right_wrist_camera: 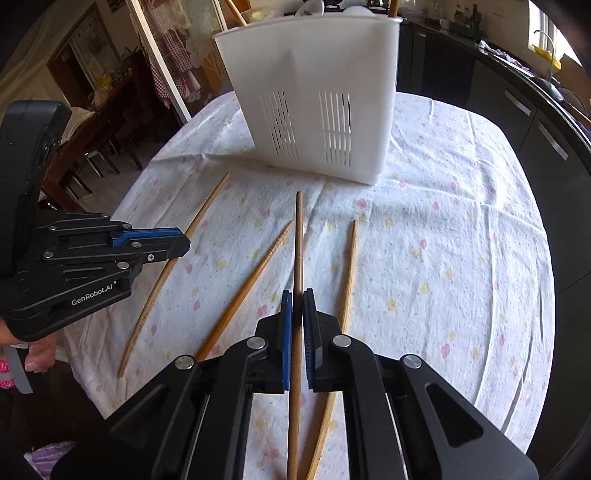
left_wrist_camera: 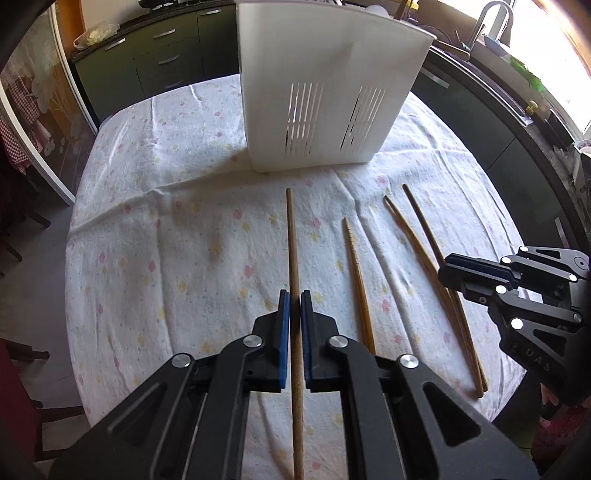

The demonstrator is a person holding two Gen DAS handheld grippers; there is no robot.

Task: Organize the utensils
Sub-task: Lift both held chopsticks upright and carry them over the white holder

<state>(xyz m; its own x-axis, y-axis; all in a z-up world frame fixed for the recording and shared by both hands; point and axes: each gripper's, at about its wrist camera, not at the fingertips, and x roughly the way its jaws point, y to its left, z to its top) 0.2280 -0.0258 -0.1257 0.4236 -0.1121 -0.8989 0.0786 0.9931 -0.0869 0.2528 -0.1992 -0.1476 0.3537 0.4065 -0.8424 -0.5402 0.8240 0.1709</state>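
Several wooden chopsticks lie on the flowered tablecloth in front of a tall white slotted utensil holder [left_wrist_camera: 325, 92], also in the right wrist view [right_wrist_camera: 314, 96]. My left gripper [left_wrist_camera: 295, 299] is shut on one chopstick [left_wrist_camera: 293, 240], which runs straight ahead between its blue pads. My right gripper [right_wrist_camera: 297, 299] is shut on another chopstick [right_wrist_camera: 298, 240]. In the left wrist view the right gripper [left_wrist_camera: 454, 273] sits over two chopsticks [left_wrist_camera: 424, 243] at the right. A ridged chopstick [left_wrist_camera: 356, 273] lies between the grippers. The left gripper also shows in the right wrist view [right_wrist_camera: 177, 243].
The round table [left_wrist_camera: 166, 229] has a wrinkled cloth. Dark kitchen cabinets [left_wrist_camera: 166, 55] stand behind it, a sink and counter [left_wrist_camera: 495, 33] at the right. Chairs [right_wrist_camera: 99, 147] stand at the table's left side. A loose chopstick [right_wrist_camera: 351, 266] lies right of my right gripper.
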